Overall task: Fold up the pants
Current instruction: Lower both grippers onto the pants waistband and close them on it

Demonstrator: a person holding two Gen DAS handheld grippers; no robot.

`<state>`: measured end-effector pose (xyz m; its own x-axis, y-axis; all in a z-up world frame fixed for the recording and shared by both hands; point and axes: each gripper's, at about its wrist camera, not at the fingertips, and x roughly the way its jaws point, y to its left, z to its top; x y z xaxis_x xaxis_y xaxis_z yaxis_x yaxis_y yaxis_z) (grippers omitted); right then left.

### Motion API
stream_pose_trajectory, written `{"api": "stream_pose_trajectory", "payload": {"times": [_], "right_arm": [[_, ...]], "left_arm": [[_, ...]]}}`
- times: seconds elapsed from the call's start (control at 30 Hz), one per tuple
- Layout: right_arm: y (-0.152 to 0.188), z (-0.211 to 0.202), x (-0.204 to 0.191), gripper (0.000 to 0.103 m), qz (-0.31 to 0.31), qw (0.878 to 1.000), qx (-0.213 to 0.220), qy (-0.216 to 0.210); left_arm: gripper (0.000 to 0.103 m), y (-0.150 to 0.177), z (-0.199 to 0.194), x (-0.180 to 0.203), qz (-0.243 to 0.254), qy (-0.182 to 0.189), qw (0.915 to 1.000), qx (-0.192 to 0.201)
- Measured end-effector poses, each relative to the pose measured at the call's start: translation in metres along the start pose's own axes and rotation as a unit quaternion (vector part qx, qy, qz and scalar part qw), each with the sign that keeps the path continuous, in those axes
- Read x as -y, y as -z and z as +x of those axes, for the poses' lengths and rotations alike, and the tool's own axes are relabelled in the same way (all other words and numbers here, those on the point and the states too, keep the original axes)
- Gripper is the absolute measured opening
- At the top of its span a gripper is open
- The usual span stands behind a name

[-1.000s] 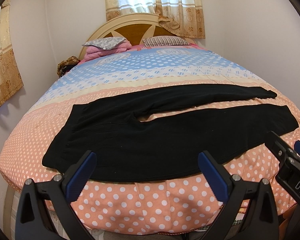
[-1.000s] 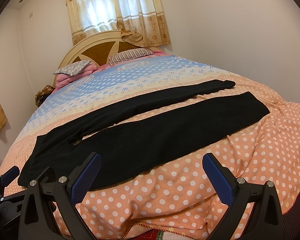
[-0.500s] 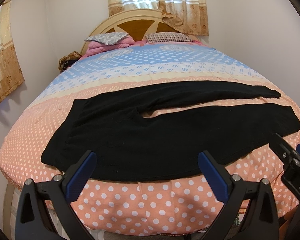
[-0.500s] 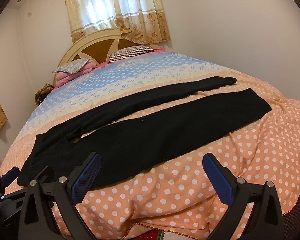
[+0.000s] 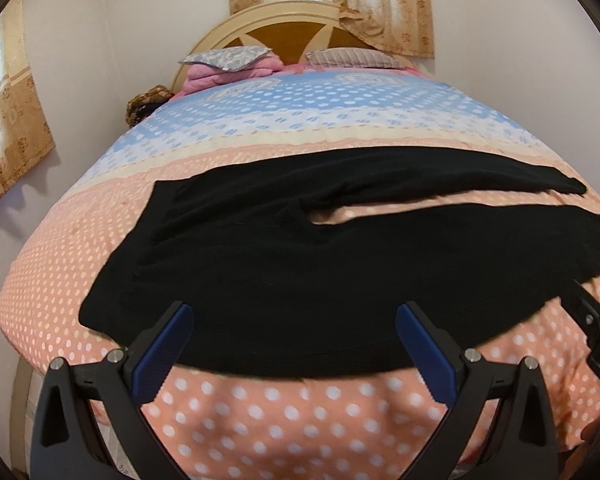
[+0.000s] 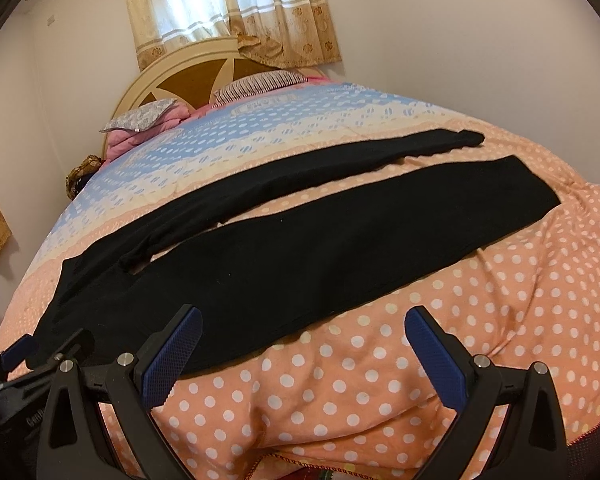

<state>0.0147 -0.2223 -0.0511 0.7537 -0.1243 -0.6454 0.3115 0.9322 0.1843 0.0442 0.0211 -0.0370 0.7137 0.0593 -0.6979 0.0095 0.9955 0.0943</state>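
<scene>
Black pants (image 5: pixel 300 264) lie flat across the foot of the bed, waistband at the left, two legs spread apart toward the right; they also show in the right wrist view (image 6: pixel 300 248). My left gripper (image 5: pixel 294 344) is open and empty, just short of the near edge of the pants' seat. My right gripper (image 6: pixel 304 348) is open and empty, at the near edge of the near leg. The left gripper also shows at the lower left of the right wrist view (image 6: pixel 40 360).
The bed (image 5: pixel 292 412) has an orange, cream and blue polka-dot cover. Pillows (image 5: pixel 228 56) and a wooden headboard (image 5: pixel 292 32) stand at the far end. Walls close in at left and right. Curtains (image 6: pixel 228 12) hang behind.
Both grippers have moved closer to the bed and the near edge of the pants. The pants have not moved. Both grippers stay open.
</scene>
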Motion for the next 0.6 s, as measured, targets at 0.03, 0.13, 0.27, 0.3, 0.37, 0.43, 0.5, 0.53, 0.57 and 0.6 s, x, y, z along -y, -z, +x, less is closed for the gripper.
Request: {"api": "stream_pose_trajectory", "payload": {"times": [0.03, 0.13, 0.27, 0.3, 0.37, 0.43, 0.5, 0.53, 0.57, 0.6], "right_arm": [[-0.001, 0.004, 0.0, 0.102, -0.001, 1.0, -0.003, -0.001], [-0.004, 0.012, -0.004, 0.102, -0.011, 1.0, 0.0, -0.001], [-0.012, 0.022, -0.009, 0.102, -0.028, 1.0, 0.012, 0.001], [-0.014, 0.025, -0.011, 0.102, -0.032, 0.999, 0.013, 0.0], [-0.019, 0.031, -0.015, 0.102, -0.038, 0.999, 0.014, -0.004], [-0.023, 0.039, -0.021, 0.102, -0.048, 0.999, 0.012, -0.012], [-0.024, 0.046, -0.027, 0.102, -0.06, 0.998, 0.005, -0.019], [-0.025, 0.052, -0.031, 0.102, -0.068, 0.997, -0.001, -0.022], [-0.025, 0.055, -0.034, 0.102, -0.073, 0.997, -0.005, -0.025], [-0.024, 0.059, -0.038, 0.102, -0.08, 0.996, -0.009, -0.027]], "left_arm": [[0.103, -0.002, 0.003, -0.004, -0.002, -0.003, 1.0, -0.001], [0.103, -0.012, 0.014, -0.024, -0.01, -0.008, 0.9999, 0.002], [0.103, -0.029, 0.034, -0.074, -0.041, -0.012, 0.9991, -0.006], [0.103, -0.035, 0.04, -0.09, -0.055, -0.015, 0.9983, -0.011], [0.103, -0.048, 0.05, -0.121, -0.082, -0.011, 0.9965, -0.014], [0.103, -0.063, 0.064, -0.151, -0.099, -0.002, 0.995, -0.007], [0.097, -0.078, 0.084, -0.174, -0.104, 0.005, 0.9945, -0.014], [0.088, -0.086, 0.098, -0.184, -0.107, 0.013, 0.9939, -0.025], [0.079, -0.091, 0.109, -0.191, -0.109, 0.024, 0.993, -0.036], [0.07, -0.098, 0.125, -0.199, -0.116, 0.041, 0.9912, -0.05]]}}
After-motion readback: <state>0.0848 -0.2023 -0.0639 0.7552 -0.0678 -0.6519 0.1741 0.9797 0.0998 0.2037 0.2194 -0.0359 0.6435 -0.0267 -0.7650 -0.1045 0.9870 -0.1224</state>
